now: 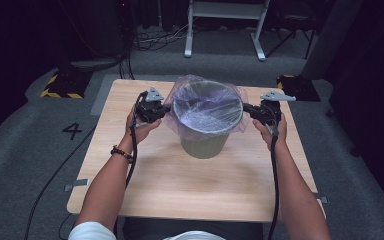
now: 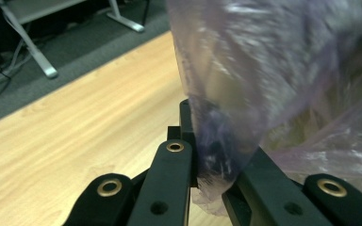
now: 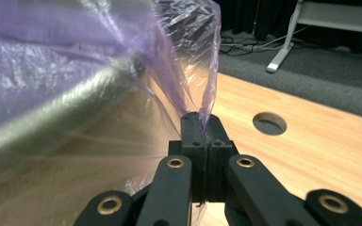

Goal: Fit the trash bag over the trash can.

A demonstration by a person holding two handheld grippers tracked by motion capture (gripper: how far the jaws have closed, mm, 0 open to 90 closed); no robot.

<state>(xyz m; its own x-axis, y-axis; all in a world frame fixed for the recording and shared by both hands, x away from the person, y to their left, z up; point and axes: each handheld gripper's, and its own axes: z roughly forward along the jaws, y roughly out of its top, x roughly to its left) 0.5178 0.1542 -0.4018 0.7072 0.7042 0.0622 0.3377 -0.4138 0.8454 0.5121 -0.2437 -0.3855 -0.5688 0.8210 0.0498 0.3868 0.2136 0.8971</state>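
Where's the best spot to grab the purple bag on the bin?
Probably the loose skirt of the purple bag hanging outside the bin rim, coming in from the sides. It's thin and floppy there, so flat jaws pinch it easily, as the left gripper and right gripper do.

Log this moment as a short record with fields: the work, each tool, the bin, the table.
work: fitting a liner over a bin's rim
bin: pale green, upright near the middle of the wooden table
bag: thin purple plastic, lining the bin and folded out over its rim
left tool: shut on the bag's edge at the bin's left side
right tool: shut on the bag's edge at the bin's right side
table hole: round, beyond the right tool
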